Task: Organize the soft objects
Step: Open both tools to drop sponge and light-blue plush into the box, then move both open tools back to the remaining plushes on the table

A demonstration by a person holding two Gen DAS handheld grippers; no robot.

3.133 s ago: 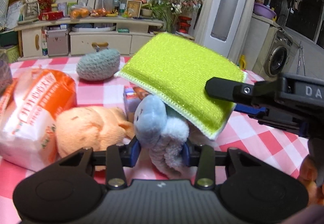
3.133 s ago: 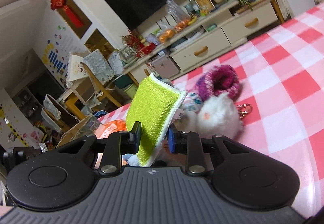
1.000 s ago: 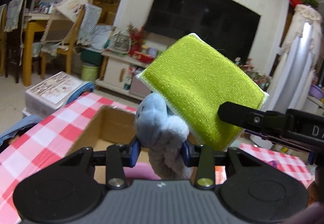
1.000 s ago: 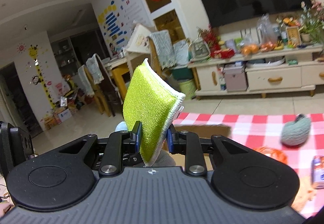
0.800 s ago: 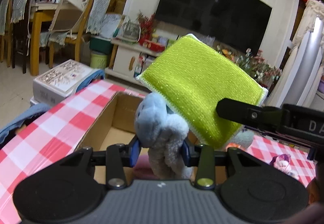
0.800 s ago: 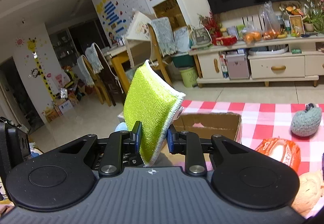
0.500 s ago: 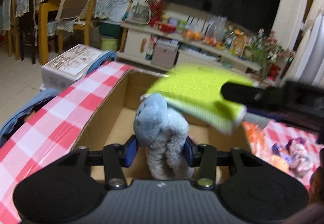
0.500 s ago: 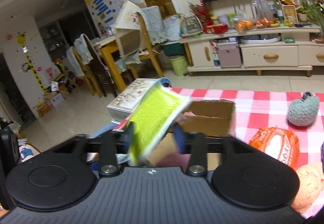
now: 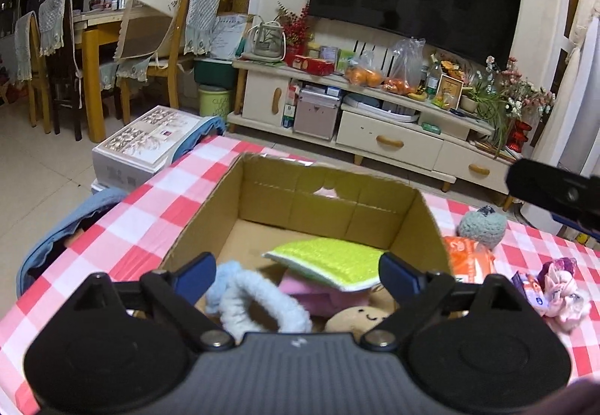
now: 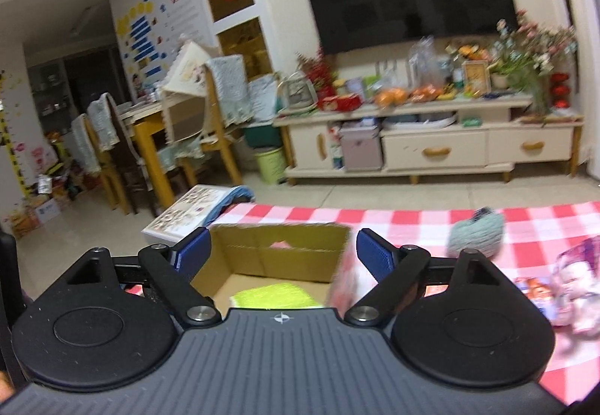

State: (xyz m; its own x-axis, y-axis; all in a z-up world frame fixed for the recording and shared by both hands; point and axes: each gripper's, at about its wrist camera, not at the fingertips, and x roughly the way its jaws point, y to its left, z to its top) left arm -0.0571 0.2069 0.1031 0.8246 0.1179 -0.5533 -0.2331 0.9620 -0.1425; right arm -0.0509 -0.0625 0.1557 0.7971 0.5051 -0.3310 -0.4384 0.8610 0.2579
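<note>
Listing contents left to right, as we hold both tools above the box (image 9: 210,212) on the checked cloth (image 9: 157,212).

- Left gripper (image 9: 296,274): jaws spread wide, nothing between them. Below it, inside the box's near left corner, lies the blue plush (image 9: 262,306), limp and curled.
- Sponge (image 9: 330,259): green, flat, resting tilted on a pink item (image 9: 318,296) mid-box. A tan face plush (image 9: 360,315) sits just beside, at the near wall.
- Right gripper (image 10: 283,251): jaws likewise apart and empty, hovering over the box; the sponge shows beneath it.
- Outside the box, to its right: orange packet (image 9: 470,257) touching the wall, grey knit ball (image 9: 482,225) behind it, purple-white plush (image 9: 562,291) further right.

Status, by our judgement: two soft things boxed; at least the ball and plush remain on the cloth.

Risks: the sponge sits slanted on the pile, so anything dropped onto it may slide it aside or tip it against the wall. The packet hugs the box, and reaching past it for the ball could snag a finger and shove the light box.
</note>
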